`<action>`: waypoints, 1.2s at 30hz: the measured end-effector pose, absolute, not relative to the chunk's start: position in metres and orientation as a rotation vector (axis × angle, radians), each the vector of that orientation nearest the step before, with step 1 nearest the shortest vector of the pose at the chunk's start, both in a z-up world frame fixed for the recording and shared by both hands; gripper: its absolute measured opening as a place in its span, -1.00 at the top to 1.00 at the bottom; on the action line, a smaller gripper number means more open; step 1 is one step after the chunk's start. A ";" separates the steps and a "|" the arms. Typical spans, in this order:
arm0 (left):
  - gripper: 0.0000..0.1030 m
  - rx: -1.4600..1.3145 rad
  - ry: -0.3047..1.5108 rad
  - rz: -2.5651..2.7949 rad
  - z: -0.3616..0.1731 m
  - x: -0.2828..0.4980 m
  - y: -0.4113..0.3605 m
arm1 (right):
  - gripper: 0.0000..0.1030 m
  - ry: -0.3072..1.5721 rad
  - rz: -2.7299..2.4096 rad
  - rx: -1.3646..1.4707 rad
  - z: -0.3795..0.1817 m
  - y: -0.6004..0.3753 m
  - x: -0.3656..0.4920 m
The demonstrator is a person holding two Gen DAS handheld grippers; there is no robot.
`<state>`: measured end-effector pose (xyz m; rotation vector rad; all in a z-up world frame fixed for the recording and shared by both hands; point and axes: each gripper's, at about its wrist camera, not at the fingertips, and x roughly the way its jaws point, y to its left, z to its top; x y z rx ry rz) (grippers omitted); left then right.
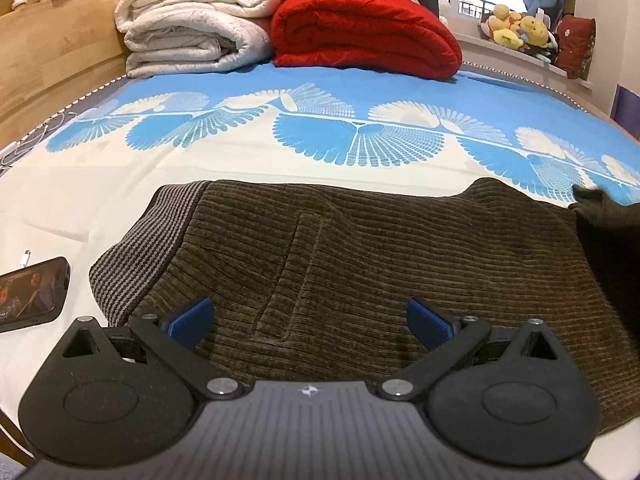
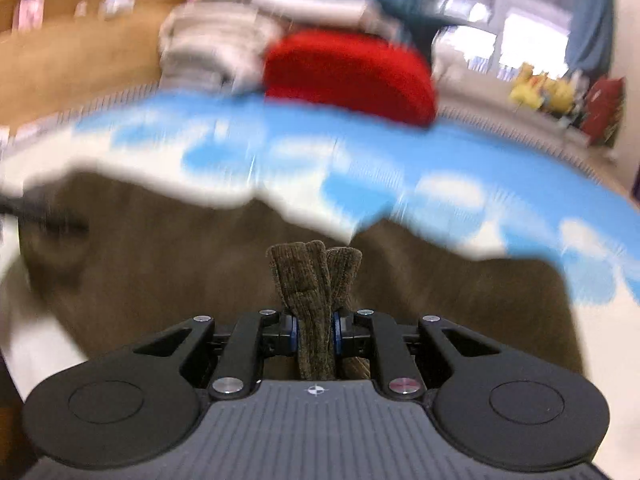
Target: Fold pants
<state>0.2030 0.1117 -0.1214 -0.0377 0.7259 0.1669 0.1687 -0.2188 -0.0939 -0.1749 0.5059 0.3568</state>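
Observation:
Brown corduroy pants (image 1: 360,248) lie across the bed, with a grey striped waistband (image 1: 148,248) at their left end. My left gripper (image 1: 310,320) hangs just above the pants, open, its blue pads (image 1: 192,320) wide apart with nothing between them. At the right edge of the left wrist view a dark raised part of the pants (image 1: 608,216) shows. In the blurred right wrist view my right gripper (image 2: 316,330) is shut on a bunched fold of the pants (image 2: 316,280), which sticks up between the fingers. The rest of the pants (image 2: 200,260) spreads below it.
The bed sheet (image 1: 280,160) is cream and blue with a fan pattern. Folded white quilts (image 1: 192,28) and a red quilt (image 1: 360,32) are stacked at the far side. A phone (image 1: 32,292) lies at the left. A wooden headboard (image 1: 52,48) runs along the left.

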 end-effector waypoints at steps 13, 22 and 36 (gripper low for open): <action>-1.00 -0.024 0.733 0.147 -0.123 0.205 0.103 | 0.43 0.686 0.585 -0.360 -0.138 -0.182 0.152; -1.00 -0.016 0.734 0.151 -0.125 0.202 0.107 | -0.39 0.706 0.710 -0.288 -0.128 -0.172 0.124; -1.00 0.002 0.704 0.106 -0.117 0.191 0.101 | 0.84 0.726 0.659 -0.162 -0.117 -0.182 0.147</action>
